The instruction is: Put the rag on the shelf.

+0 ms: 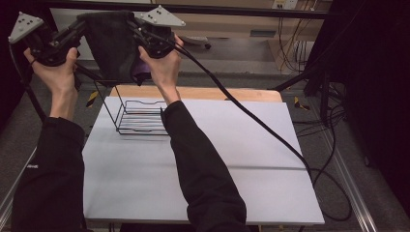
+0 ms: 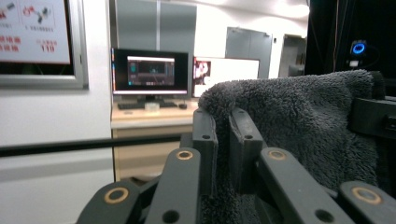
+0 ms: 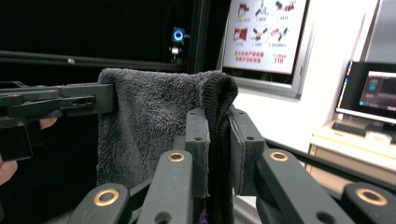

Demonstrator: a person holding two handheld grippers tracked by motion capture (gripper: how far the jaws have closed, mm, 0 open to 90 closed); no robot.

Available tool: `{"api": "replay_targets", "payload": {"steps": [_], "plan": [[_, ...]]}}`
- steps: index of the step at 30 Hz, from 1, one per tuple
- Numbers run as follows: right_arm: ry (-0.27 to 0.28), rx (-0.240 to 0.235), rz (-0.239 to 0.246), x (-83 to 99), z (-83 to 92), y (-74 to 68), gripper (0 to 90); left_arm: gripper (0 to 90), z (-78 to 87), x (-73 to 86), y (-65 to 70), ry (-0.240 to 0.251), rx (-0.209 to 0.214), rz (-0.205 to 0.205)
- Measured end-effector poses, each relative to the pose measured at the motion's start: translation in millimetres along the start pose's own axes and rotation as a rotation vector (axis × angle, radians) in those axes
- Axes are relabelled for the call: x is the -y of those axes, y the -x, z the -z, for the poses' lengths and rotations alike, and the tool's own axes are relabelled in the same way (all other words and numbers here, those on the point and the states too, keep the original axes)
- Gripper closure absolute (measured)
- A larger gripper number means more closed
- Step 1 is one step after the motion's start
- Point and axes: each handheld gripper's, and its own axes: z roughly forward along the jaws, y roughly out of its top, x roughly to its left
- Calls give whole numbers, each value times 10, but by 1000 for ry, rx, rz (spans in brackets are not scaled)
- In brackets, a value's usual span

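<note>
Hanging between the two grippers, a dark grey towel (image 1: 112,46) is held up in the air above the far left part of the tabletop (image 1: 232,159), well clear of its surface. The left gripper (image 1: 83,26) has its jaws pressed together on one top corner of the fleecy cloth; in the left gripper view the towel (image 2: 299,126) bulges up between and over the two black jaws and spreads off to the right, where the other gripper's arm meets it. The right gripper (image 1: 138,29) is likewise clamped on the opposite top corner; in the right gripper view the towel (image 3: 154,126) is folded over the jaws and stretches left to the far gripper. A bit of purple shows at the cloth's lower edge near the right hand (image 1: 162,65). The left hand (image 1: 58,72) is raised at about the same height, so the towel's top edge runs roughly level. Below the hanging cloth, a black wire rack (image 1: 138,118) stands on the tabletop near its far left corner, apart from the towel. A black cable (image 1: 251,118) trails from the right gripper across the tabletop to its right edge.
</note>
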Motion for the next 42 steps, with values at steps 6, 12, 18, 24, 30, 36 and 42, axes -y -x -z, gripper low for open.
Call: {"api": "replay_targets", "payload": {"steps": [6, 12, 18, 24, 30, 36, 42], "plan": [[45, -1, -25, -178, 21, 108, 800, 823, -14, -162, 81, 39, 17, -22], [56, 7, -2, -270, 49, 130, 801, 823, -31, -218, 117, 53, 19, -23], [12, 7, 11, -144, 82, 65, 800, 823, -5, -35, 65, 20, 31, -11], [-31, 4, 28, 53, 117, 9, 800, 823, 2, 191, 33, -23, 45, 11], [-63, 1, 1, 252, 157, 19, 800, 822, 34, 344, 34, -60, 63, 4], [-87, -13, -16, 366, 201, 2, 800, 822, 88, 406, 45, -85, 77, -5], [-109, -28, 11, 410, 253, -58, 800, 823, 165, 465, 34, -112, 86, 4]]}}
